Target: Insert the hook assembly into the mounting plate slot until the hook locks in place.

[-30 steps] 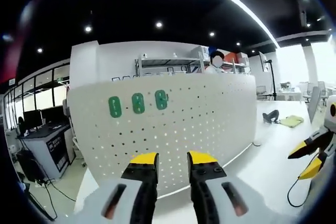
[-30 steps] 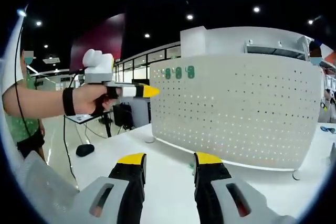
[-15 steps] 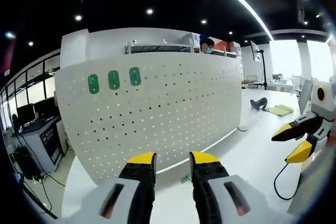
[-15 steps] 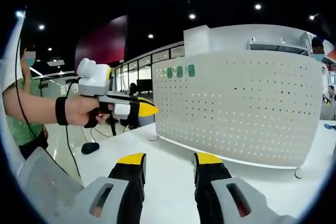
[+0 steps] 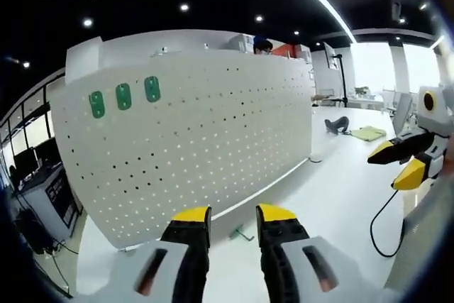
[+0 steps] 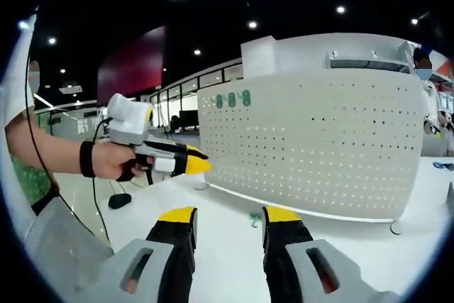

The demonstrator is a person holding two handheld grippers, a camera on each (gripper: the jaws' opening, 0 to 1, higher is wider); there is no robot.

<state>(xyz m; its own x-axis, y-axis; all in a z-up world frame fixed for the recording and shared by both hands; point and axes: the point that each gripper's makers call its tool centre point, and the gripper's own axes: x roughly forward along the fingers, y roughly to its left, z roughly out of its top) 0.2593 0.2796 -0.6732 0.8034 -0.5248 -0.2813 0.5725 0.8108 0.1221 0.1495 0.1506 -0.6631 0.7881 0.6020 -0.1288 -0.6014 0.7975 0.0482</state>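
Observation:
A white pegboard mounting plate (image 5: 191,133) stands upright on the white table (image 5: 333,204), with three green tags (image 5: 124,96) near its top left. A small green hook (image 5: 241,233) lies on the table at the board's foot, just beyond my left gripper (image 5: 234,215), which is open and holds nothing. My right gripper (image 5: 399,162) comes in from the right, jaws apart. In the right gripper view the pegboard (image 6: 319,147) and its green tags (image 6: 232,99) face me, and the green hook (image 6: 255,216) lies ahead of the open right gripper (image 6: 228,216). A hand holds the left gripper (image 6: 186,164) to the left.
A black cable (image 5: 376,225) loops on the table at the right. A yellow-green cloth (image 5: 369,133) and a dark object (image 5: 333,125) lie farther back. A person (image 5: 262,45) stands behind the board. A desk with monitors (image 5: 35,189) is at the left.
The left gripper has dropped lower and nearer to the table, which brings the green hook into its view. In the right gripper view the left gripper sits lower than before. Both jaws stay apart.

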